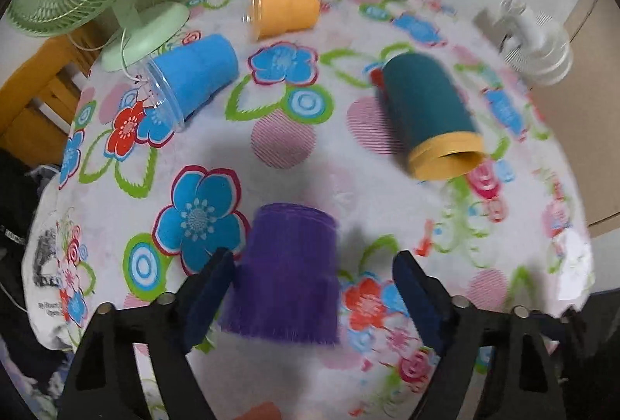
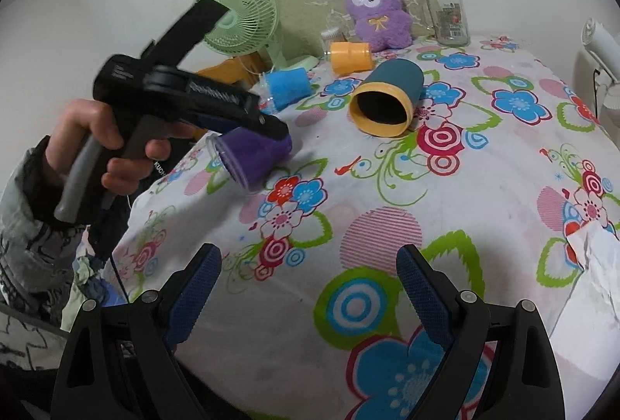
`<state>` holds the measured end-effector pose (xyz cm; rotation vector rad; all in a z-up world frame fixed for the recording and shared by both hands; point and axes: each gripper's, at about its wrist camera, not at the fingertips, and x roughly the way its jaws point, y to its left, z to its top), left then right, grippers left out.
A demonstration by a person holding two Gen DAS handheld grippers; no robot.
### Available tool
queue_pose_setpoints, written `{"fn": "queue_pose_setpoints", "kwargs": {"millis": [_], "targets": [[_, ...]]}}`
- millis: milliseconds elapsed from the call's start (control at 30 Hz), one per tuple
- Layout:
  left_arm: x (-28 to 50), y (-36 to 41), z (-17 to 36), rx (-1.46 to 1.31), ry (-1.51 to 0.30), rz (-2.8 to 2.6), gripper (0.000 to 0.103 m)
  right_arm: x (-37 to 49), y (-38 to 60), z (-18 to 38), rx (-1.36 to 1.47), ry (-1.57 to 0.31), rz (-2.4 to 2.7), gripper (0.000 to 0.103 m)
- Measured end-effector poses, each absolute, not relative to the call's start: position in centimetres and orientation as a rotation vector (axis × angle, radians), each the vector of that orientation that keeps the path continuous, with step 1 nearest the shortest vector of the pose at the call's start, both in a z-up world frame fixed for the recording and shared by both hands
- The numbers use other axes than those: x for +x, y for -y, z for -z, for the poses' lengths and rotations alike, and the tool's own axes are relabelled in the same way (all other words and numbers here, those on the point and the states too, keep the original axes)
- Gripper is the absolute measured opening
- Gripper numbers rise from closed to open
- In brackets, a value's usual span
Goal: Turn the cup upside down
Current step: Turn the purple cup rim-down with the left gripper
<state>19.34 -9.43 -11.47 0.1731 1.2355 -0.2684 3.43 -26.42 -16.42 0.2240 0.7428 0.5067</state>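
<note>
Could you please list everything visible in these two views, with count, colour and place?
purple cup: one, purple, tilted between the left gripper's fingers
teal cup: one, teal with yellow rim, on its side mid-table
blue cup: one, blue, on its side near fan
orange cup: one, orange, on its side at back
fan: one, green, back left
plush toy: one, purple, back
glass jar: one, clear, back right
tablecloth: one, floral
left gripper: open around purple cup
right gripper: open, empty

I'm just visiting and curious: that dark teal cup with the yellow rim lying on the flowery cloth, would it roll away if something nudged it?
Probably, yes. The dark teal cylindrical cup with the yellow rim lies on its side, so a sideways nudge would likely roll it. The floral tablecloth looks soft and a bit rumpled, which may slow it. Being open and empty, it is probably light.
</note>
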Motion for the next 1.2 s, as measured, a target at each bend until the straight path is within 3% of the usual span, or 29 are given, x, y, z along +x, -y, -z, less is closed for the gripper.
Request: {"fn": "queue_pose_setpoints", "kwargs": {"millis": [267,1200], "targets": [[20.6,9.7,12.3,0.205,-1.254,0.258,0.057,5.1,25.5,16.4,0.212,-0.760,-0.507,0.093],[13.6,6.2,6.6,0.020,-0.977,0.202,0.056,6.8,24.9,13.1,0.142,-0.727,-0.302,0.093]]}}
